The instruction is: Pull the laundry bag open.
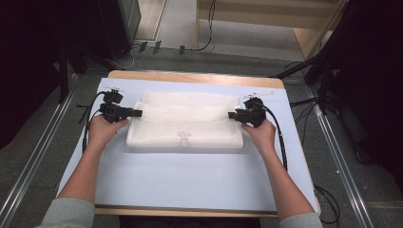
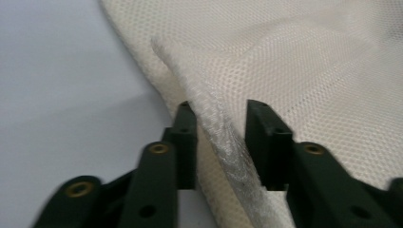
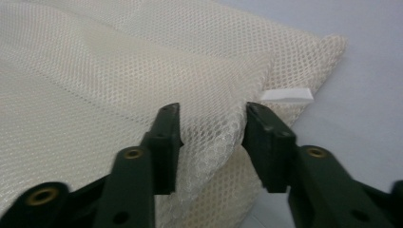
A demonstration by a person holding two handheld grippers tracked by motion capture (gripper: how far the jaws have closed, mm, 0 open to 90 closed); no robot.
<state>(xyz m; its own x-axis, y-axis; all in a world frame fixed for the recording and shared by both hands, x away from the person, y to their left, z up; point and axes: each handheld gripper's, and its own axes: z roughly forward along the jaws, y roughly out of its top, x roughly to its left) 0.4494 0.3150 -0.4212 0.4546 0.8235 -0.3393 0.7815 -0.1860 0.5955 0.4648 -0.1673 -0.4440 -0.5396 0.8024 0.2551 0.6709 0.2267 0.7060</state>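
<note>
A white mesh cloth (image 1: 185,124) lies folded on a pale blue mat (image 1: 190,175). My left gripper (image 1: 137,113) is at the cloth's left edge. In the left gripper view it (image 2: 221,107) is open, and a raised fold of the mesh (image 2: 214,118) stands between the jaws. My right gripper (image 1: 232,115) is at the cloth's right edge. Its own view shows it (image 3: 213,110) open too, with a lifted layer of mesh (image 3: 209,128) in the gap. A small white label (image 3: 286,95) sticks out at that corner.
The mat covers a wooden table (image 1: 190,76). Black stands (image 1: 328,66) and cables (image 1: 190,47) crowd the floor beyond the far edge and at both sides. Metal rails (image 1: 342,161) run along the floor left and right. Bare mat lies in front of the cloth.
</note>
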